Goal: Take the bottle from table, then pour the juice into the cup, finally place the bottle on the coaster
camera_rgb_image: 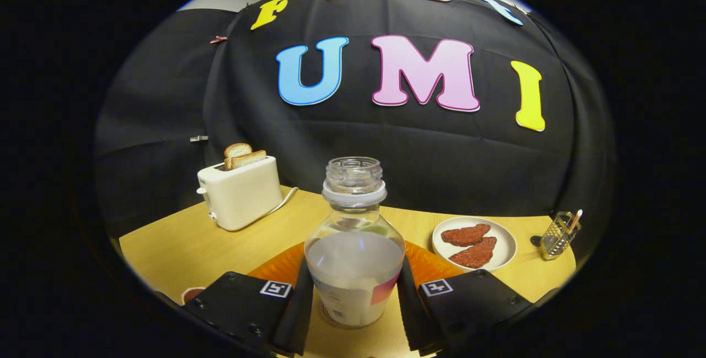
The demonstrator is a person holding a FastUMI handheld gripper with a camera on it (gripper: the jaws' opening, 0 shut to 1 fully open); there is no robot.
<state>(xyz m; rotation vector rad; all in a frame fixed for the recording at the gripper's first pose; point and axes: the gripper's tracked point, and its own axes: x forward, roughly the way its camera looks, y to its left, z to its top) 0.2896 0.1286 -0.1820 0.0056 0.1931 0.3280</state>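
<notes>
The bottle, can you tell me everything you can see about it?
The bottle is clear plastic with a round belly, a narrow threaded neck and a white ring under its open mouth; no cap is on. Pale cloudy juice fills its lower part, and a label wraps the bottom. It stands upright between the gripper fingers, which press on both sides. An orange coaster lies just behind it on the wooden table.

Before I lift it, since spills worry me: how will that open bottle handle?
The bottle has no cap, so tilting it would likely spill. It looks about half full of pale liquid, so probably fairly hefty. Its smooth clear wall may slip between the hand-held gripper fingers, which flank it closely; contact is unclear.
</notes>
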